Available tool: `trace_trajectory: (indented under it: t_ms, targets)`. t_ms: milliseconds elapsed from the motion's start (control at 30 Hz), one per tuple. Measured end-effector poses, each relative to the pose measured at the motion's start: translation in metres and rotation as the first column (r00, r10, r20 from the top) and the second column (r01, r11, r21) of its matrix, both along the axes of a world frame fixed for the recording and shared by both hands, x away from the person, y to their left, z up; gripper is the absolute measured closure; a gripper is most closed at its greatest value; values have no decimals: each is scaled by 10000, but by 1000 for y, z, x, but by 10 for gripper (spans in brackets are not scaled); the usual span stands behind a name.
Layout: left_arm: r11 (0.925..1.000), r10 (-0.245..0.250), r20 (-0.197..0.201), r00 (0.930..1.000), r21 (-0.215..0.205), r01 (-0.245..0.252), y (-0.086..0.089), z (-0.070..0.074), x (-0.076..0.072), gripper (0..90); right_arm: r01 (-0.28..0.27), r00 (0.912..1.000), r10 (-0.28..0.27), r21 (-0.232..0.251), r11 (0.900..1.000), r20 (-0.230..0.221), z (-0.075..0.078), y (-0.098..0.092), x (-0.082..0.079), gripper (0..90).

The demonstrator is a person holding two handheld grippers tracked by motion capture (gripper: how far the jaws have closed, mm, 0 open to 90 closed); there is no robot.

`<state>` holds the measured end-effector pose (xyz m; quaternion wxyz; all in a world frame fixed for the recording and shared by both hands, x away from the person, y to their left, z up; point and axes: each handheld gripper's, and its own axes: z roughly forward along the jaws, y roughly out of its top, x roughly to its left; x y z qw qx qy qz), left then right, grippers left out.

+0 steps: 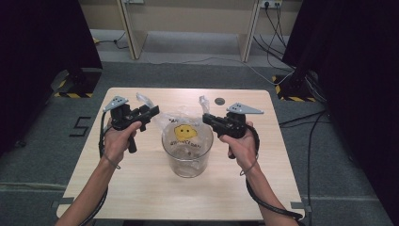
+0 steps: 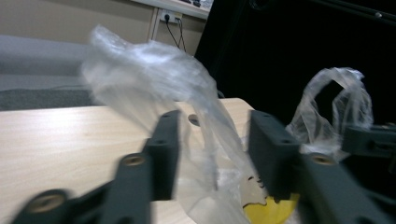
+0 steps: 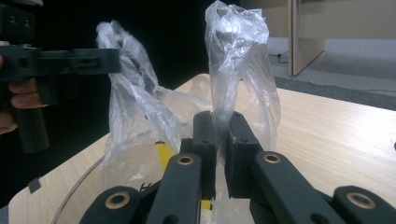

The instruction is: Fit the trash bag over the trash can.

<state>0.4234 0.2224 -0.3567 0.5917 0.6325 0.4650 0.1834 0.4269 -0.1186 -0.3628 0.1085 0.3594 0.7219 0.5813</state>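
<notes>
- Task state, as I judge it: I am fitting a clear plastic bag [image 1: 184,134] with a yellow face print into a clear round container [image 1: 187,162] that stands near the middle of the table [image 1: 141,188]. The bag's body already sits inside the container. Its two handle loops stand up above the rim, so the lining is only partly done; spreading the mouth over the rim is left.
- Right gripper [image 3: 222,140]: in the right gripper view my jaws are clenched, nearly touching, on the right handle loop [image 3: 233,42], which rises upright from between them.
- Left gripper [image 2: 210,140]: in the left gripper view my jaws stand well apart. The left handle loop [image 2: 149,70] hangs between them, and a fold of film lies loosely in the gap. I judge this side released, not gripping.
- Position, high view: the left gripper [image 1: 149,115] and right gripper [image 1: 209,120] flank the bag's mouth, just above the container's rim.
- Beyond: a small dark disc [image 1: 219,100] lies near the table's far edge, well apart from the work.
</notes>
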Motion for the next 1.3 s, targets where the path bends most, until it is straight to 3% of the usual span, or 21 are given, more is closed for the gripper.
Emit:
trace_trajectory:
  t_ms: [33, 67, 100, 200, 233, 333, 433, 467, 567, 700, 867, 967, 1133, 1300]
  targets:
    - [9997, -96, 62, 9999, -203, 97, 0, -1, -1, 719, -17, 10000, 17, -1, 10000, -8, -1, -1, -1, 850]
    - [9989, -345, 166, 9993, -303, 350, 1, -2, -5, 854, -85, 9999, 86, 60, 9999, -90, -3, -5, -5, 850]
    - [9989, -345, 166, 9993, -303, 350, 1, -2, -5, 875, -85, 9999, 86, 60, 9999, -90, -3, -5, -5, 850]
    - [9922, -1088, 205, 9939, -581, 1098, 3, -7, -23, 888, 3, 10000, -2, 60, 10000, -93, -7, -16, -11, 854]
    - [9851, -1537, 179, 9880, -758, 1546, 5, -12, -37, 889, 0, 9997, 2, 59, 10000, -244, -10, -23, -14, 860]
    - [9789, -1867, 97, 9824, -821, 1869, 8, -18, -50, 888, -8, 9993, 12, 102, 9999, -364, -15, -29, -17, 865]
    - [9667, -2200, 8, 9755, -1341, 2181, 11, -27, -64, 888, -36, 9983, 53, 290, 9996, -584, -24, -39, -25, 868]
    - [9638, -2328, -13, 9725, -1342, 2306, 10, -30, -68, 888, -123, 9962, 162, 453, 9989, -857, -32, -45, -31, 871]
    - [9519, -2841, -137, 9587, -1238, 2803, 2, -41, -82, 886, -75, 9945, 124, 473, 9989, -1043, -41, -53, -43, 875]
    - [9484, -2987, -171, 9542, -1167, 2948, -1, -47, -90, 877, -93, 9925, 185, 765, 9970, -1207, -47, -63, -55, 875]
    - [9485, -3014, -304, 9530, -1113, 2964, -2, -60, -96, 875, -265, 9895, 350, 621, 9977, -1402, -57, -64, -63, 878]
    - [9465, -3054, -373, 9515, -1214, 2991, 0, -70, -98, 872, -406, 9834, 523, 706, 9967, -1735, -69, -62, -66, 879]
    - [9422, -3107, -404, 9497, -1451, 3021, 3, -78, -100, 871, -531, 9806, 637, 617, 9967, -1852, -75, -58, -69, 881]
    - [9433, -3184, -182, 9478, -1054, 3148, 7, -77, -107, 869, -594, 9808, 626, 225, 9980, -1848, -77, -59, -73, 883]
